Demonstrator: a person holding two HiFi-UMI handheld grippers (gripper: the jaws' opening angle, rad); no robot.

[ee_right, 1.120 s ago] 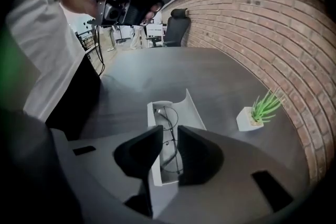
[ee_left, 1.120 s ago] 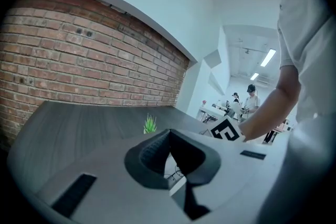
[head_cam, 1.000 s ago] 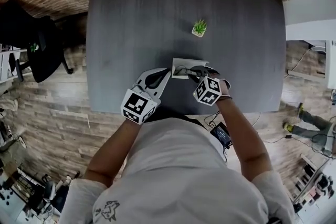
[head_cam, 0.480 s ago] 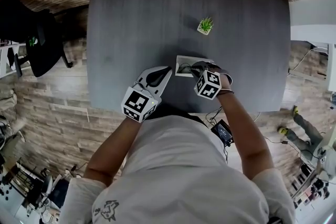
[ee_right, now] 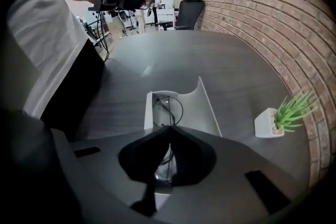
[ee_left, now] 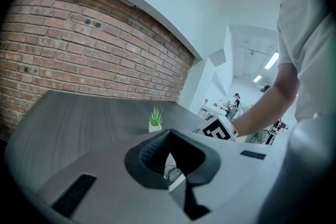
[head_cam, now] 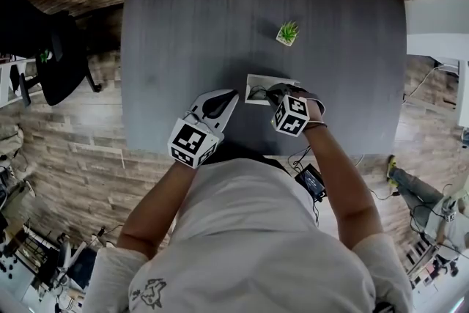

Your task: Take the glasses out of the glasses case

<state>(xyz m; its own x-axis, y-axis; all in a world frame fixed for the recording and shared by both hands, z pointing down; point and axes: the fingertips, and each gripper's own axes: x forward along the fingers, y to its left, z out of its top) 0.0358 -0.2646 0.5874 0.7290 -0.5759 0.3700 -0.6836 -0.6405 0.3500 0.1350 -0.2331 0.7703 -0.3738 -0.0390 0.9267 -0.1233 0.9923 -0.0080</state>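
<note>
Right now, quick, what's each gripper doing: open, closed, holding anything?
Left gripper: closed, empty.
Right gripper: jaws have just been closing, now pinching the glasses in the open glasses case.

Wide open tabletop (head_cam: 183,26) left and beyond; only the plant (head_cam: 288,32) stands past the case (ee_right: 205,110), well apart.

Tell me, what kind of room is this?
Probably an office or lab workspace: there's a brick wall, a dark wood-grain table with a small potted plant on it, and a black office chair nearby.
</note>
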